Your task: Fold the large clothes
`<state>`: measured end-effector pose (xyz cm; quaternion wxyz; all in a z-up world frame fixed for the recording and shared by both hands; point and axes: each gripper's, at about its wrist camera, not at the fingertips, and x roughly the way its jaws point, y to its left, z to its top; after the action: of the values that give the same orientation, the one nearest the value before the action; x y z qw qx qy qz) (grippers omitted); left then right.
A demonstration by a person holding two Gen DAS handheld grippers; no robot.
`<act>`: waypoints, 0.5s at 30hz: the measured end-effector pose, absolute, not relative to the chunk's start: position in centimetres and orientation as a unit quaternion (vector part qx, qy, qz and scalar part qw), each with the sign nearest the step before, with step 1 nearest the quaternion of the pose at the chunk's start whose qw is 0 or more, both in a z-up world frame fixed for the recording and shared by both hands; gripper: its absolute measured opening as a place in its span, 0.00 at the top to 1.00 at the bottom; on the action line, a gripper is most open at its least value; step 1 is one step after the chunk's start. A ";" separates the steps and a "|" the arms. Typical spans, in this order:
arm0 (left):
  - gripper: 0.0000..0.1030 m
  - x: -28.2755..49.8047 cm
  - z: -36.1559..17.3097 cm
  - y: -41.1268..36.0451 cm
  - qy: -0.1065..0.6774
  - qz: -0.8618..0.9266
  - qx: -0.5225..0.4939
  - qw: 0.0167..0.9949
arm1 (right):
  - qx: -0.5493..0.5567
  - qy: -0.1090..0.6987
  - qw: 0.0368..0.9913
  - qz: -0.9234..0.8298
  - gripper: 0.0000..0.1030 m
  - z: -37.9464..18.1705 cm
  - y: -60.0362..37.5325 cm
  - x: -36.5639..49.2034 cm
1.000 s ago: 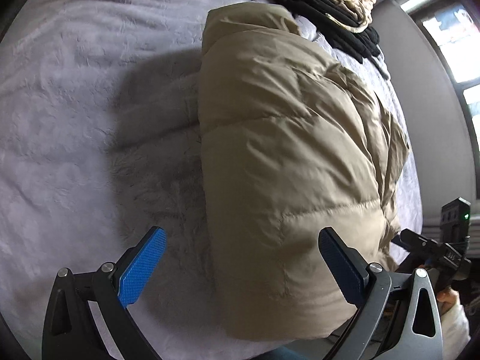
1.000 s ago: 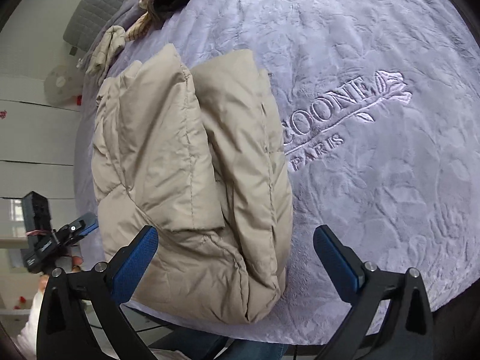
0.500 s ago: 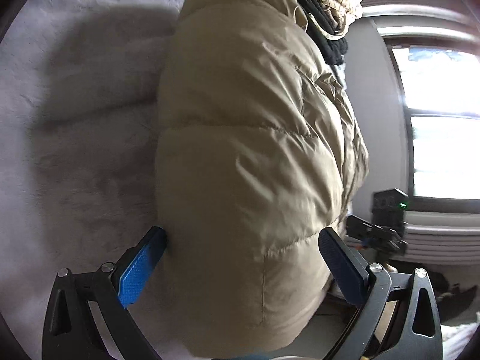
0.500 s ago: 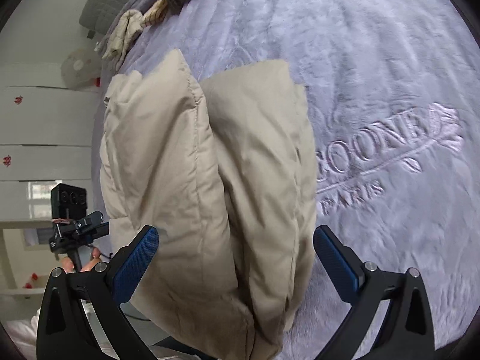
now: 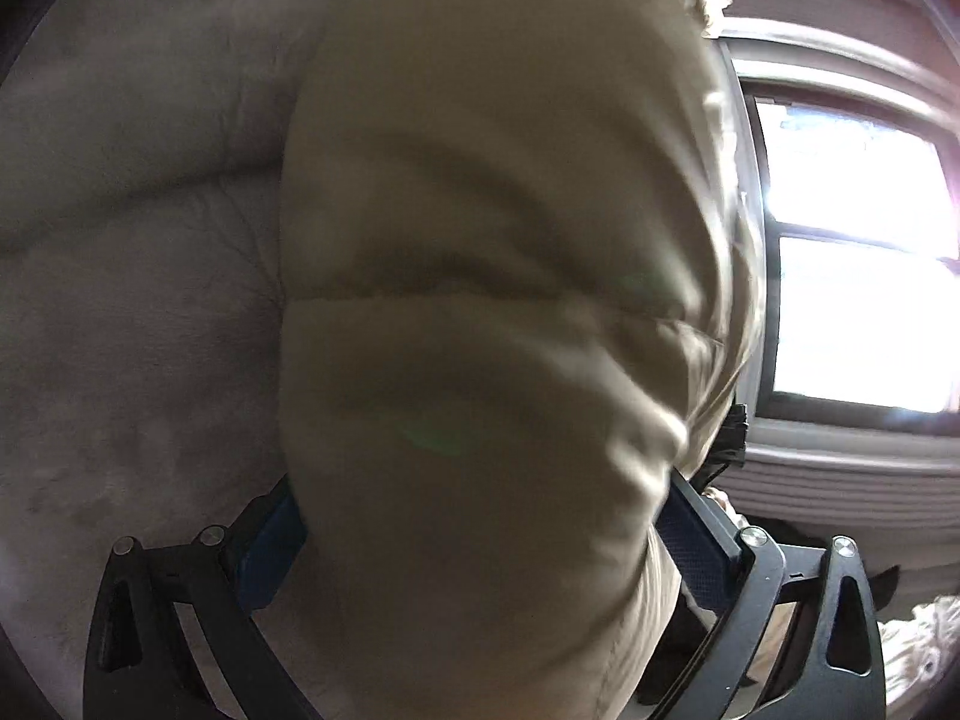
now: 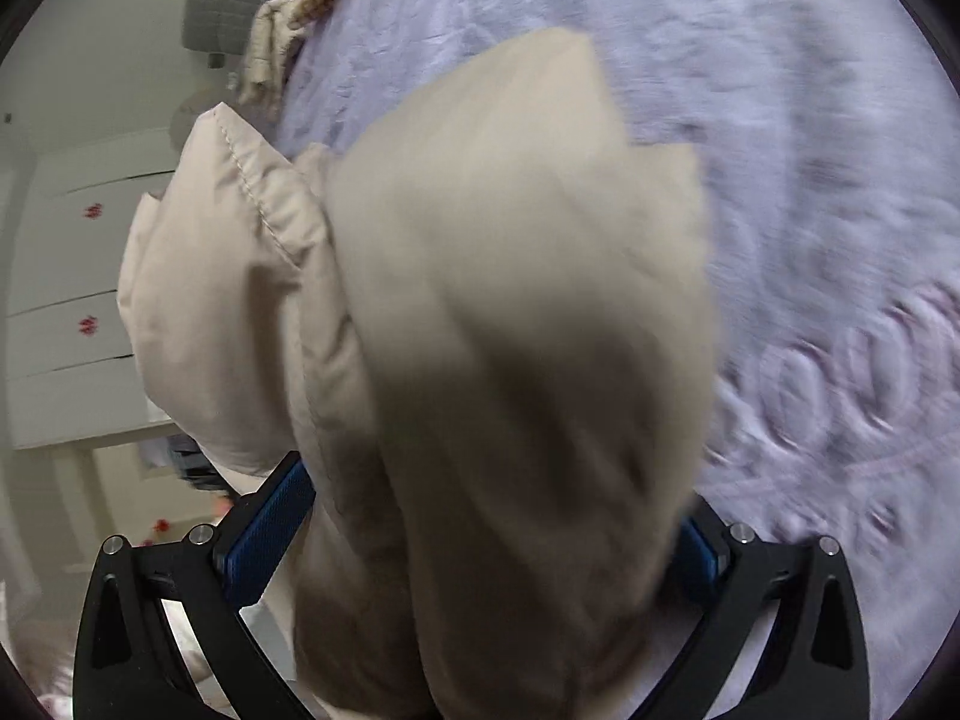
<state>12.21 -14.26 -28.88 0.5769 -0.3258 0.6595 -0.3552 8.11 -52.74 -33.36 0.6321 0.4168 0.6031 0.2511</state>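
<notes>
A folded beige puffer jacket (image 5: 498, 276) fills the left wrist view and lies on a lilac plush bedspread (image 5: 132, 252). My left gripper (image 5: 480, 546) has its blue-padded fingers (image 5: 267, 546) wide apart with the jacket's near end between them. The jacket also fills the right wrist view (image 6: 480, 312). My right gripper (image 6: 480, 528) straddles its other end in the same way, fingers (image 6: 264, 534) wide apart. Both views are blurred, and I cannot tell whether the pads press the fabric.
A bright window (image 5: 852, 252) is at the right in the left wrist view. Other clothes (image 6: 282, 42) lie at the far end of the bedspread (image 6: 810, 150). White cabinets (image 6: 66, 276) stand beyond the bed's left side.
Both grippers have moved forward onto the jacket, which now sits between the fingers of each. The jaws have stayed wide open.
</notes>
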 end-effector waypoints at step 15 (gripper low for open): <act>0.16 11.9 -23.1 -15.0 0.619 -0.348 -0.275 0.648 | 0.441 0.578 0.638 0.253 0.40 -29.8 -49.6 6.3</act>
<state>11.90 -15.01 -23.13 0.6482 -0.2754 0.6186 -0.3484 6.35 -49.62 -29.77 0.6383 0.4415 0.5777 0.2530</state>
